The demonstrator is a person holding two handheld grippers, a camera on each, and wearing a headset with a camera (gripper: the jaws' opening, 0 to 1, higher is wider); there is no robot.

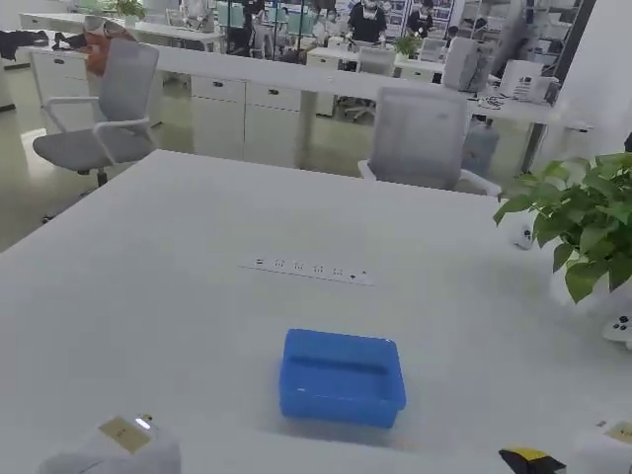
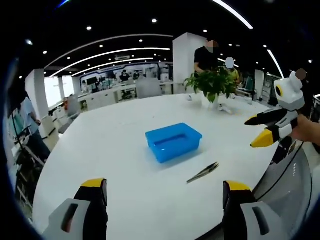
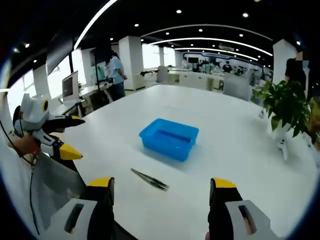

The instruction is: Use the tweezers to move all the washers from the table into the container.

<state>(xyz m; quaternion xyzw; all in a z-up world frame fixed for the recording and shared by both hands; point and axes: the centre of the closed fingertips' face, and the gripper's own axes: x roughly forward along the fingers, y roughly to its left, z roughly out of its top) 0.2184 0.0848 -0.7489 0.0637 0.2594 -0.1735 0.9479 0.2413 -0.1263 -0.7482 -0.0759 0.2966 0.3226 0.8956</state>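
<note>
A blue rectangular container stands on the white table, near the front edge; it also appears as the container and the container. Metal tweezers lie flat on the table between the container and me, seen again as the tweezers. My left gripper is open above the table edge with nothing between its jaws. My right gripper is open too and holds nothing. Each gripper hangs short of the tweezers, one on either side. The right gripper enters the left gripper view from the right.
A potted plant stands at the table's right side. A power strip is set into the table beyond the container. Office chairs stand at the far edge. People stand by desks in the background.
</note>
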